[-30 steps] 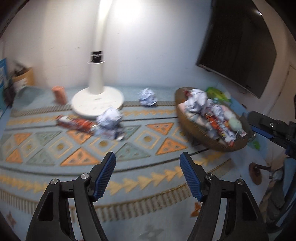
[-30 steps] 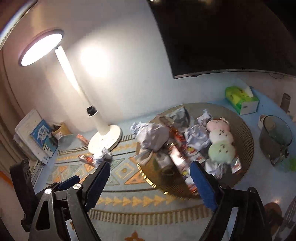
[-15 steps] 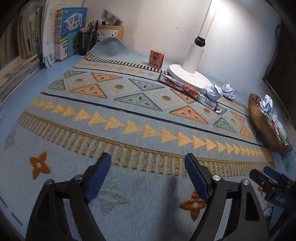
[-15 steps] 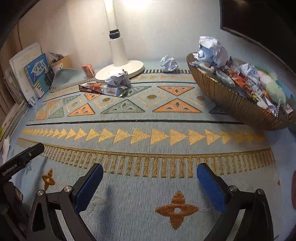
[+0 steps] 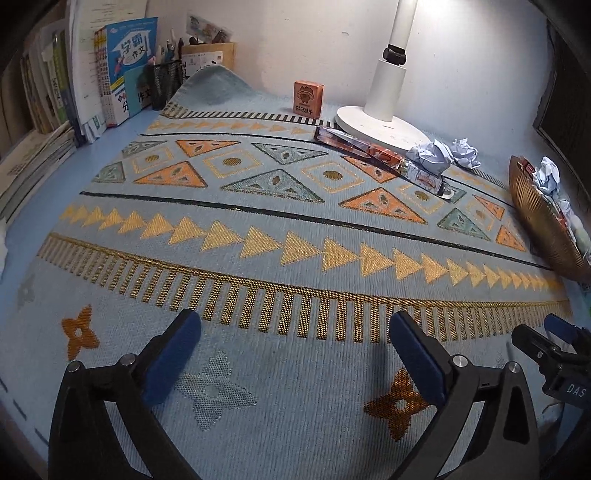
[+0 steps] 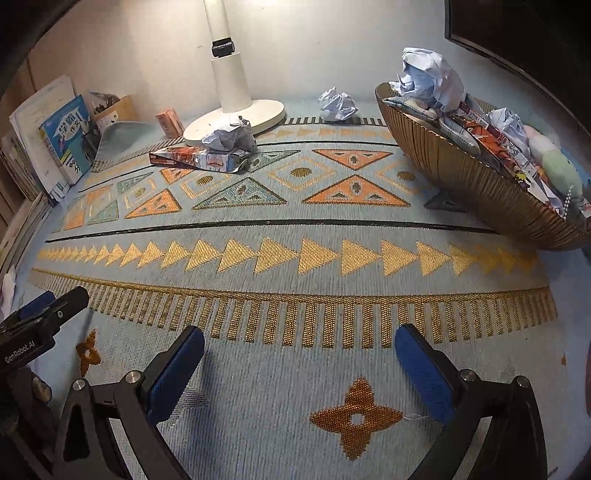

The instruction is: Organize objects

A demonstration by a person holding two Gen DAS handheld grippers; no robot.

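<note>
**Both tongs lowered over the mat, jaws spread and empty**

Both tongs have dropped from a view of the wall, lamp head and basket top a second ago to a low stance over the near edge of the mat, and their jaws have just been opening, with nothing between them; the left tongs (image 5: 295, 354) stand released over the pale blue weave, and the right tongs (image 6: 300, 363) stand equally wide, bare mat showing between the blue pads.

By size, the patterned mat (image 5: 280, 236) covers most of the blue bench (image 5: 122, 129), its far corner humped up against the wall; the woven basket (image 6: 476, 188) sits at the right edge of the mat, tilted toward the camera and heaped with crumpled paper, printed wrappers and soft pastel toys; a dark screen (image 6: 517, 33) hangs on the wall above it; the white lamp (image 6: 236, 110) stands on its round base at the back of the mat; books (image 5: 122, 70) lean at the far left beside a mesh pen cup (image 5: 162, 85) and a cardboard box (image 5: 208, 55).

Smaller things lie loose on the mat; a long printed box (image 6: 199, 158) lies flat just in front of the lamp base, with a crumpled paper ball (image 6: 231, 134) resting on it; a second paper ball (image 6: 338, 105) lies near the back wall between lamp and basket; a small orange carton (image 5: 308, 98) stands upright left of the lamp base.
</note>
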